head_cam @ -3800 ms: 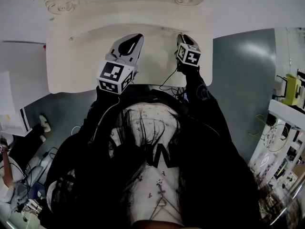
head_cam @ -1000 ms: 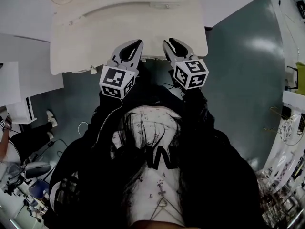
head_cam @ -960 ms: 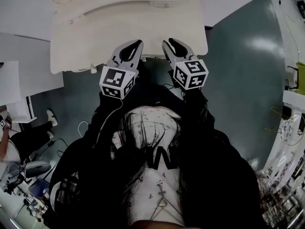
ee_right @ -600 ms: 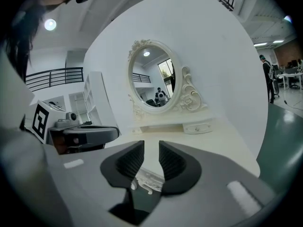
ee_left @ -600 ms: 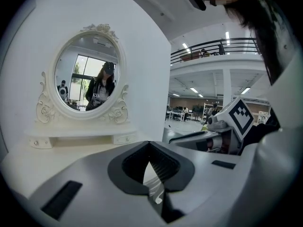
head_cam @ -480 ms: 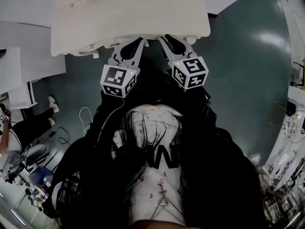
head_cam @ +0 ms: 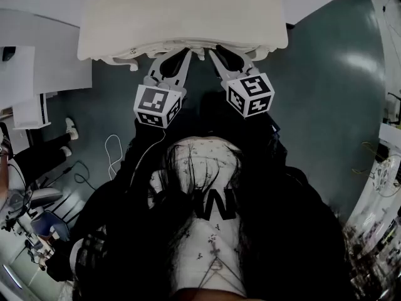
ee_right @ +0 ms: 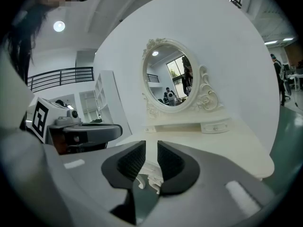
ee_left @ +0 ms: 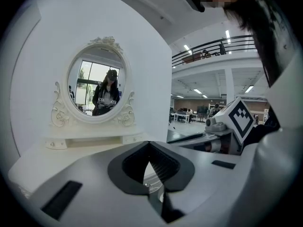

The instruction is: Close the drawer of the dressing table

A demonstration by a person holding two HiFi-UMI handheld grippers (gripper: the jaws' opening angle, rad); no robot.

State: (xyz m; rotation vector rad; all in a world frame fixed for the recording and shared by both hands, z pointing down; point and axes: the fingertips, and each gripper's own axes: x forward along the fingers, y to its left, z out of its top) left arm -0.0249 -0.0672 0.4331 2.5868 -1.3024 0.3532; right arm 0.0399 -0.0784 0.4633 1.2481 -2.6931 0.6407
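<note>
Head view: left gripper (head_cam: 181,51) and right gripper (head_cam: 217,49) meet the drawer (head_cam: 199,51), pushed in under the table (head_cam: 188,17) edge; only the gripper views show the mirror (ee_left: 97,91), the left jaws clenched empty, and the right jaws narrowly apart, having just been closing on nothing.

The left hand-held gripper (head_cam: 183,52) and the right hand-held gripper (head_cam: 219,50) have drawn back from over the table (head_cam: 188,17) top to its carved front edge. The right one's jaws have just been closing, leaving a narrower gap with nothing gripped.

Cream dressing table drawer (head_cam: 199,49), apparently pushed in
</note>
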